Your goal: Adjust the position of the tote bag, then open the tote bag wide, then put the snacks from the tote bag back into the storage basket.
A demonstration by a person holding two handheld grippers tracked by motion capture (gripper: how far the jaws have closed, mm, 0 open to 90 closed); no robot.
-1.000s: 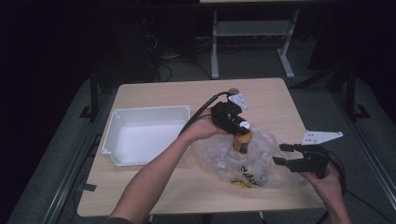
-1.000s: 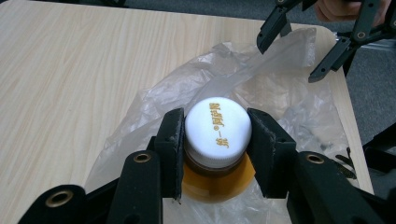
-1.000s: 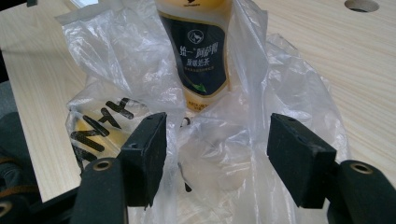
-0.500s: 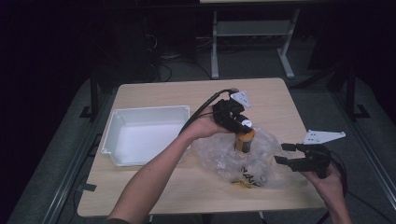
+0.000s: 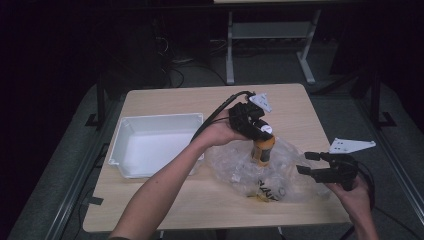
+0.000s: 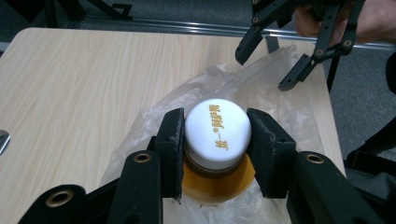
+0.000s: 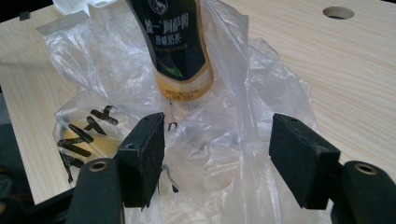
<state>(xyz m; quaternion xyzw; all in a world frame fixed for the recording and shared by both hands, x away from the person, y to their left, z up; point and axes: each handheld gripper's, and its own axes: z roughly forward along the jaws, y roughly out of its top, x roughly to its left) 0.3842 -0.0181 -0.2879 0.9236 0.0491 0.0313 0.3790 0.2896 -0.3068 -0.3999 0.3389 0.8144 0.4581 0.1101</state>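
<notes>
1. The bottle (image 5: 262, 150) stands upright just right of the centre of the high view, its lower part inside the crumpled clear plastic bag (image 5: 270, 170). In the left gripper view its white cap (image 6: 217, 126) sits at centre frame with gold lettering on top; the amber body below it is mostly hidden by the cap and the jaws.
2. The left gripper (image 6: 215, 140) pinches the cap from both sides, its pads pressed flat against the white rim.
3. In the right gripper view the bottle's dark label (image 7: 180, 46) fills the upper middle, cut off by the top edge; whether the bottle's base rests on the table cannot be told through the creased plastic.
4. A second item with black lettering (image 7: 84, 135) lies inside the bag at the left of that view; the film blurs it too much to read or identify.
5. The right gripper (image 7: 217, 149) is spread wide, with bag plastic lying between its jaws but neither pad pressing on it. In the high view it sits at the lower right (image 5: 320, 167), beside the bag's edge.
6. A white tray (image 5: 150, 145) rests at the left of the wooden table (image 5: 300, 110), apart from the bag.
7. The room around the table is dark and hard to make out.
</notes>
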